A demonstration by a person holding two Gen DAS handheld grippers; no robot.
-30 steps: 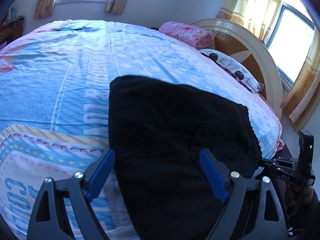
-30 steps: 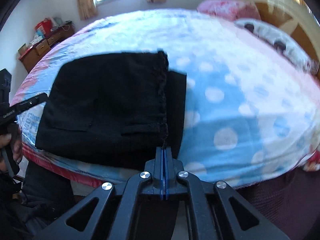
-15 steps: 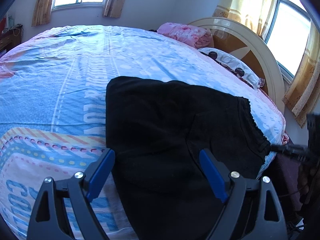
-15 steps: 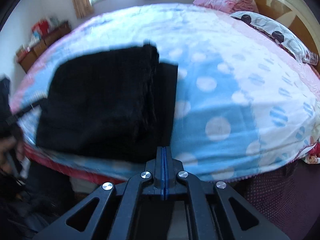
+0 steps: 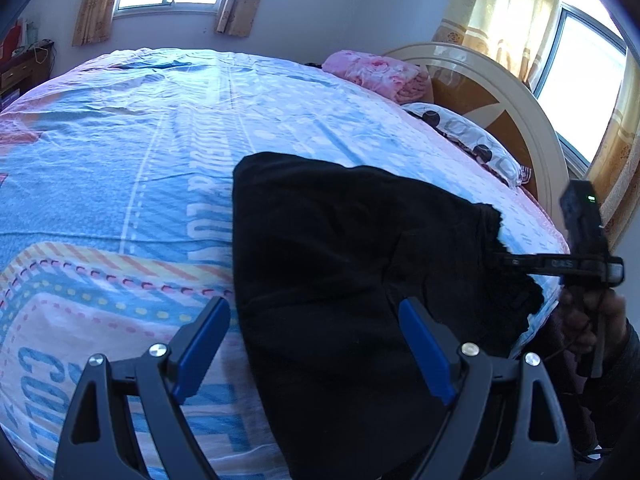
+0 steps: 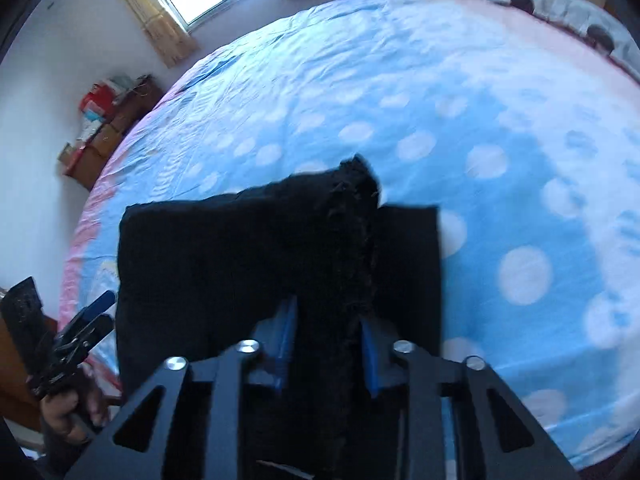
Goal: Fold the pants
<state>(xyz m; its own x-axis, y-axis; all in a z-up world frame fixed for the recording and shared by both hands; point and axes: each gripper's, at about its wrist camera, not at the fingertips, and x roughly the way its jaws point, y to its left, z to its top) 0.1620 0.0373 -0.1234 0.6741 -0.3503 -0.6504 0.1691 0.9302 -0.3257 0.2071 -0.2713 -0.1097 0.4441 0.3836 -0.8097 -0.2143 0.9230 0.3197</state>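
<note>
Pants (image 5: pixel 360 272) mostly folded at 6 o'clock on bed (image 5: pixel 120 160); left gripper (image 5: pixel 316 344) wide, empty; right gripper (image 6: pixel 326 336) just opening astride waistband (image 6: pixel 352 240), unpinched; final fold likely left.

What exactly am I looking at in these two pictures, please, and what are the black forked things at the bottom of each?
There is no robot here. A person holds a hand tool with two jaws in each hand, and a wide-angle camera on each tool looks forward along them. One picture comes from the left gripper, the other from the right gripper. Folded black pants lie near the edge of a bed with a blue sheet. The left jaws stand wide open over the pants and hold nothing. The right jaws have just been opening; the pants' ruffled edge lies between them, not visibly pinched.
</note>
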